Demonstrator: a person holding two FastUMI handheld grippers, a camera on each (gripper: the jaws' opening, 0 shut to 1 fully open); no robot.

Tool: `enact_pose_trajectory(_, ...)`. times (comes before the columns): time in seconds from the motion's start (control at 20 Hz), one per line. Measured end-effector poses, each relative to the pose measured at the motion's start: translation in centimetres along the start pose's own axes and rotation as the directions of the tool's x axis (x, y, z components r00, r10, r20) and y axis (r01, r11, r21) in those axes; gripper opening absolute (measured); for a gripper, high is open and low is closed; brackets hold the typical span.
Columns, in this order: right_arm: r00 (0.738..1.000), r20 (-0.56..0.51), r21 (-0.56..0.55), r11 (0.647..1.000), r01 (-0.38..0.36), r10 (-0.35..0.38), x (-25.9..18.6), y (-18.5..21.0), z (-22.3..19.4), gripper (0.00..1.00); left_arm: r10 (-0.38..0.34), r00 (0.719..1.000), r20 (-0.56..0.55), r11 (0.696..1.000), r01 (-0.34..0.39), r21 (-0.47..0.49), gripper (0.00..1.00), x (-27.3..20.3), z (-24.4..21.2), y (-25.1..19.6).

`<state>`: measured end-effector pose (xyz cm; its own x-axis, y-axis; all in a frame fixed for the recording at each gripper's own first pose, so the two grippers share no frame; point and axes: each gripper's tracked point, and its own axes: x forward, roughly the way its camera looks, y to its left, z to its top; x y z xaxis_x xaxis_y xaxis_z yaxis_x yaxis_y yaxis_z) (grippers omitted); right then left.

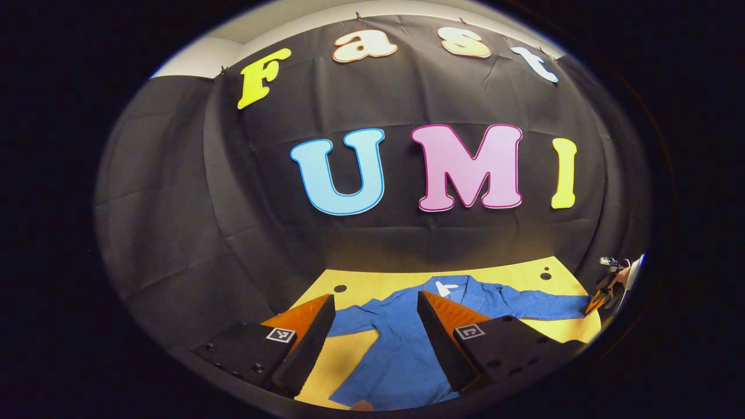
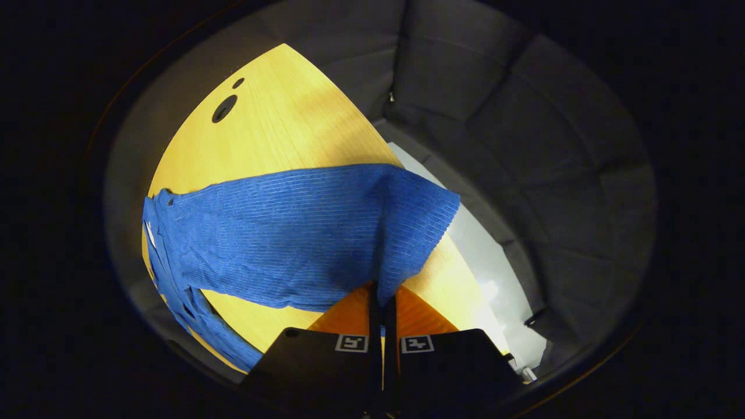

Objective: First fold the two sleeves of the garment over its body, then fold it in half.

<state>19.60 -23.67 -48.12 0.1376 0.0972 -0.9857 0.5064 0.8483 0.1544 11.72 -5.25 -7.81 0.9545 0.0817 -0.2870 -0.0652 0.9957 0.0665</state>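
A blue long-sleeved garment (image 1: 401,343) lies spread flat on the yellow table (image 1: 372,285), collar toward the wall. My left gripper (image 1: 375,302) hovers open above the garment's left side, with nothing between its fingers. In the right gripper view, the right sleeve (image 2: 291,238) stretches across the table. My right gripper (image 2: 381,294) is shut on the sleeve's cuff end, and the cloth rises slightly to the pinch. In the left gripper view, the right gripper (image 1: 599,299) and a hand (image 1: 620,276) appear at the far end of that sleeve.
The table (image 2: 279,122) has small dark holes (image 2: 224,109) near its far edge, beside the black cloth wall. Beyond the table's right edge lies pale floor (image 2: 495,267).
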Motion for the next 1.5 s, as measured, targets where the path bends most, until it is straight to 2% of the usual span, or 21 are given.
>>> enact_pose_trajectory(0.05, 0.999, 0.044, -0.015, 1.000, -0.010, 0.010, -0.8, 0.7, 0.1, 0.20, 0.003, 1.000, 0.001, 1.000, -0.003, 0.004, 0.82, -0.1, -0.2, 1.1)
enact_pose_trajectory(0.1, 0.997, 0.083, -0.041, 0.999, -0.003, 0.006, -1.7, 1.3, 0.6, 0.05, 0.008, 1.000, 0.003, 1.000, -0.008, 0.007, 0.82, -0.2, -0.6, 2.2)
enact_pose_trajectory(0.25, 0.983, 0.180, -0.132, 0.990, 0.044, -0.020, -5.6, 4.2, 1.1, 0.05, 0.020, 1.000, 0.009, 1.000, -0.020, -0.011, 0.82, -0.2, -1.3, 5.8)
enact_pose_trajectory(0.4, 0.961, 0.278, -0.221, 0.973, 0.065, -0.001, -11.0, 8.1, 2.2, 0.05, 0.028, 0.999, 0.025, 0.999, -0.027, -0.033, 0.82, -0.5, -1.6, 9.0)
enact_pose_trajectory(0.5, 0.933, 0.357, -0.280, 0.958, 0.065, 0.041, -15.2, 12.4, 3.5, 0.05, 0.040, 0.999, 0.033, 0.998, -0.038, -0.053, 0.82, -0.8, -2.0, 11.2)
enact_pose_trajectory(0.65, 0.876, 0.434, -0.314, 0.947, -0.073, 0.212, -21.9, 22.4, 4.5, 0.05, 0.075, 0.997, 0.034, 0.992, -0.072, -0.103, 0.82, -1.3, -2.8, 14.8)
enact_pose_trajectory(0.7, 0.841, 0.444, -0.297, 0.937, -0.187, 0.308, -23.7, 26.2, 4.2, 0.05, 0.089, 0.996, 0.031, 0.990, -0.085, -0.117, 0.82, -1.6, -3.3, 15.9)
enact_pose_trajectory(0.75, 0.829, 0.417, -0.270, 0.921, -0.280, 0.374, -24.5, 29.5, 3.2, 0.04, 0.108, 0.994, 0.030, 0.987, -0.103, -0.127, 0.82, -1.9, -3.7, 17.2)
enact_pose_trajectory(0.85, 0.788, 0.427, -0.286, 0.893, -0.348, 0.444, -24.5, 34.7, 2.1, 0.04, 0.145, 0.989, 0.021, 0.981, -0.141, -0.135, 0.82, -2.5, -4.7, 19.3)
enact_pose_trajectory(0.95, 0.759, 0.430, -0.314, 0.869, -0.382, 0.489, -24.1, 40.2, -0.4, 0.04, 0.182, 0.983, -0.021, 0.974, -0.183, -0.132, 0.82, -3.1, -6.2, 21.0)
enact_pose_trajectory(1.05, 0.734, 0.399, -0.351, 0.831, -0.431, 0.550, -22.5, 45.5, -2.6, 0.04, 0.205, 0.978, -0.034, 0.970, -0.207, -0.127, 0.82, -4.1, -6.9, 22.0)
enact_pose_trajectory(1.1, 0.745, 0.373, -0.385, 0.823, -0.417, 0.552, -21.4, 47.5, -3.9, 0.04, 0.215, 0.976, -0.042, 0.968, -0.218, -0.121, 0.81, -4.5, -7.5, 22.4)
enact_pose_trajectory(1.15, 0.736, 0.370, -0.436, 0.805, -0.401, 0.567, -20.3, 49.2, -4.9, 0.04, 0.227, 0.972, -0.054, 0.966, -0.232, -0.115, 0.82, -4.8, -8.2, 22.9)
enact_pose_trajectory(1.2, 0.720, 0.342, -0.461, 0.776, -0.430, 0.603, -19.6, 52.0, -6.2, 0.05, 0.237, 0.969, -0.073, 0.963, -0.244, -0.111, 0.82, -5.0, -8.9, 23.3)
enact_pose_trajectory(1.25, 0.712, 0.285, -0.443, 0.747, -0.497, 0.642, -19.0, 54.7, -8.1, 0.04, 0.247, 0.964, -0.095, 0.960, -0.257, -0.111, 0.82, -5.2, -9.7, 23.7)
enact_pose_trajectory(1.3, 0.722, 0.232, -0.409, 0.739, -0.536, 0.652, -17.8, 56.7, -10.3, 0.04, 0.254, 0.961, -0.113, 0.957, -0.266, -0.115, 0.82, -5.4, -10.2, 24.0)
enact_pose_trajectory(1.35, 0.737, 0.207, -0.396, 0.744, -0.539, 0.644, -15.9, 57.8, -11.5, 0.04, 0.258, 0.958, -0.122, 0.955, -0.272, -0.119, 0.82, -5.8, -10.4, 24.3)
enact_pose_trajectory(1.45, 0.735, 0.179, -0.409, 0.729, -0.549, 0.654, -12.3, 59.8, -13.2, 0.04, 0.283, 0.952, -0.119, 0.949, -0.296, -0.108, 0.82, -6.3, -10.5, 25.3)
enact_pose_trajectory(1.5, 0.725, 0.145, -0.403, 0.710, -0.578, 0.673, -11.1, 61.2, -14.5, 0.04, 0.298, 0.947, -0.119, 0.945, -0.310, -0.100, 0.81, -6.3, -10.7, 25.8)
